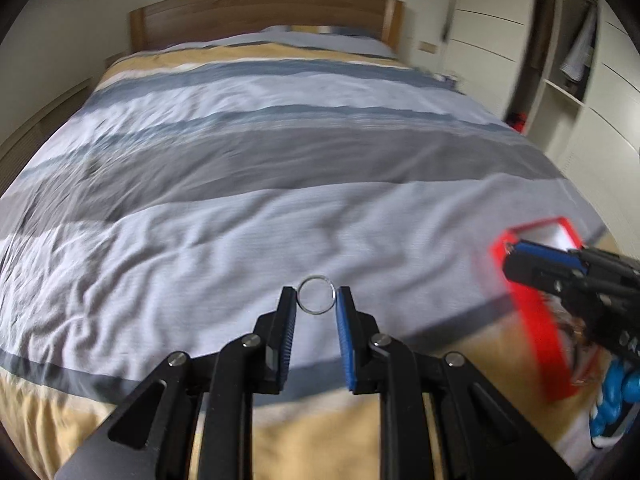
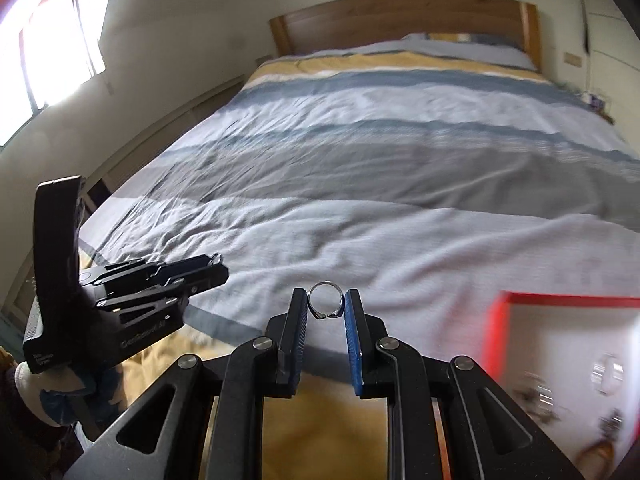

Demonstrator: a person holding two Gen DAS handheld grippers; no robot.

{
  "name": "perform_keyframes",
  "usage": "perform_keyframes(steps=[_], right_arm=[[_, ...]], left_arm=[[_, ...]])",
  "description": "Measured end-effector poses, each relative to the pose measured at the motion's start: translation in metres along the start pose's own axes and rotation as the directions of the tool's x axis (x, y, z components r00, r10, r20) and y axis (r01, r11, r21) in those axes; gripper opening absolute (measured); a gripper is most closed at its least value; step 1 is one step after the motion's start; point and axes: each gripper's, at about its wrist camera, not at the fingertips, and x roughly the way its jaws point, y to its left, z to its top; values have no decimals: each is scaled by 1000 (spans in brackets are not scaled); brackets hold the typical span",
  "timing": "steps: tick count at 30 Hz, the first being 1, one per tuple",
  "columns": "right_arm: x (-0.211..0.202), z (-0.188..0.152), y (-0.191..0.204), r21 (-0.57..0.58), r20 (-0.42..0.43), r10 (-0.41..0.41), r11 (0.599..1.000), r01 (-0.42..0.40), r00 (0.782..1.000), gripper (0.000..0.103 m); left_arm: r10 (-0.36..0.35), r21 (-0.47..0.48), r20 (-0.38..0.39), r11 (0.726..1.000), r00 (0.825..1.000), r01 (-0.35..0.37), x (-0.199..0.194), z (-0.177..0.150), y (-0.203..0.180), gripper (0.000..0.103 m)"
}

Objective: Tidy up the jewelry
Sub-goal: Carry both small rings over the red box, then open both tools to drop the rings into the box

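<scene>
My left gripper [image 1: 316,295] is shut on a thin silver ring [image 1: 316,278], pinched between its fingertips above the bed. My right gripper [image 2: 326,300] is shut on a second silver ring [image 2: 320,286] with a small setting at its lower edge. A red-rimmed jewelry tray [image 2: 560,300] with a white floor lies at the lower right and holds several small blurred pieces. In the left wrist view the tray's rim [image 1: 538,320] is at the far right, with the right gripper [image 1: 510,254] over it. In the right wrist view the left gripper [image 2: 218,266] is at the left.
A wide bed with a striped blue, grey and yellow cover [image 1: 280,200] fills both views, with a wooden headboard [image 1: 264,8] at the back. White wardrobe shelves [image 1: 580,60] stand at the right. A bright window [image 2: 52,40] is at the left.
</scene>
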Motion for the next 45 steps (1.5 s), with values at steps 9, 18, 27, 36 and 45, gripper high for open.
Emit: perform_keyframes(steps=[9, 18, 27, 36, 45], right_arm=[[-69, -25, -93, 72, -4, -173, 982, 173, 985, 19], [-67, -35, -170, 110, -52, -266, 957, 270, 963, 19], [-31, -37, -205, 119, -100, -271, 952, 282, 957, 19], [-14, -37, -211, 110, -158, -270, 951, 289, 950, 19], [-12, -36, -210, 115, -179, -277, 947, 299, 944, 20]], left_arm=[[-167, 104, 5, 981, 986, 166, -10, 15, -121, 19], [-252, 187, -45, 949, 967, 256, 25, 21, -216, 19], [-189, 217, -118, 953, 975, 211, 80, 13, -233, 19], [-163, 224, -148, 955, 976, 193, 97, 6, -237, 19], [-162, 200, -159, 961, 974, 193, 94, 5, -236, 21]])
